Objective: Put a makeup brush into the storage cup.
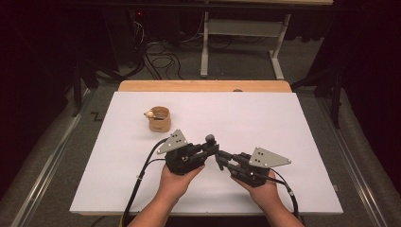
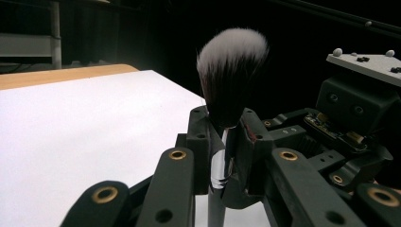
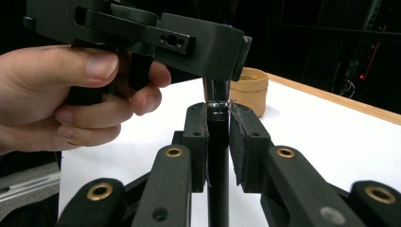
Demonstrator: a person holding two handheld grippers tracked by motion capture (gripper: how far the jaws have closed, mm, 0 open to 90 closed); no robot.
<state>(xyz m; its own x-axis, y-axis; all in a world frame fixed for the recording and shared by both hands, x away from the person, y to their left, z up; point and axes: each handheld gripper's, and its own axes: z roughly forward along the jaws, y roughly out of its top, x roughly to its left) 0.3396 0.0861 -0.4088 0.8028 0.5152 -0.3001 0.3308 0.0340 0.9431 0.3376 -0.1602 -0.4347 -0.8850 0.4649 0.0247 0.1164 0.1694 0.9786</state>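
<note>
Two tools clamp one brush mid-table, cup well apart

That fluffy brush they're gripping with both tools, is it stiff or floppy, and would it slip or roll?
The makeup brush probably has a stiff handle: both the left gripper and the right gripper are clamped on it and it stays straight. Its shiny metal collar looks smooth, so likely slippery. The bristles look soft and would bend. Being round, it would probably roll if laid down.

Bright, evenly lit white table — dark surroundings, soft focus up close.
</note>
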